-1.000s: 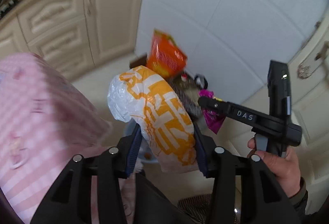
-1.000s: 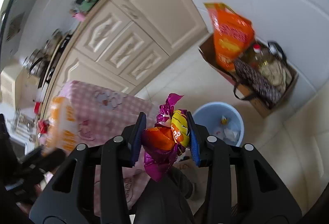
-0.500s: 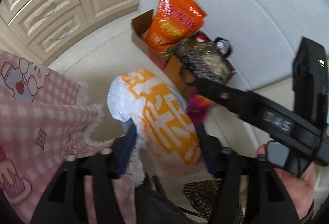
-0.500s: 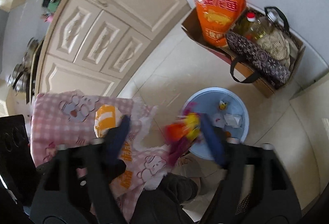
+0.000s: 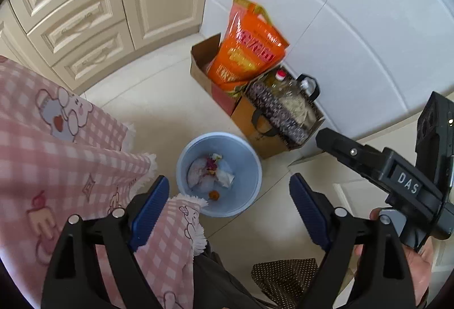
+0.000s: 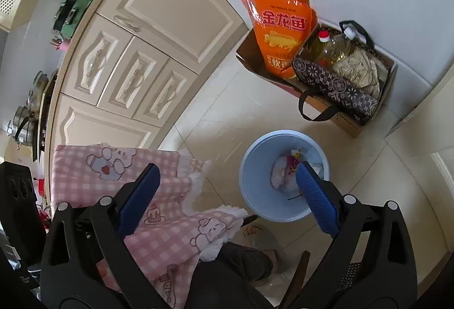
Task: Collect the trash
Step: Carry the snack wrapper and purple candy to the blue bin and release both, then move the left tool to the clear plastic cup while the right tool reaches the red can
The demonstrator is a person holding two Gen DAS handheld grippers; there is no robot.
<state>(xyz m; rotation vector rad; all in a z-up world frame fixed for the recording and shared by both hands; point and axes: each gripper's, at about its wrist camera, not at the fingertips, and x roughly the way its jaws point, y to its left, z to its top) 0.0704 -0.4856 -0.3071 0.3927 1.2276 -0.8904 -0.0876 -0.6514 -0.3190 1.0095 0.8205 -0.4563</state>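
A light blue trash bin point(image 5: 249, 156) stands on the tiled floor below both grippers; it also shows in the right wrist view point(image 6: 255, 167). Inside lie crumpled wrappers and bags point(image 5: 210, 173), also seen in the right wrist view point(image 6: 282, 170). My left gripper point(image 5: 228, 205) is open and empty above the bin's near rim. My right gripper point(image 6: 227, 195) is open and empty just left of the bin, and its black body point(image 5: 397, 178) shows at the right of the left wrist view.
A pink checked tablecloth point(image 5: 56, 156) hangs at the left, close to the bin. A cardboard box point(image 6: 354, 122) with an orange rice bag point(image 6: 281, 31), an oil bottle point(image 6: 334, 48) and a patterned bag stands by the wall. Cream cabinets point(image 6: 142, 54) line the back.
Both grippers swung over the bin and opened. The orange-and-white bag left my left gripper and the purple-and-orange wrapper left my right gripper; trash now lies in the bin.
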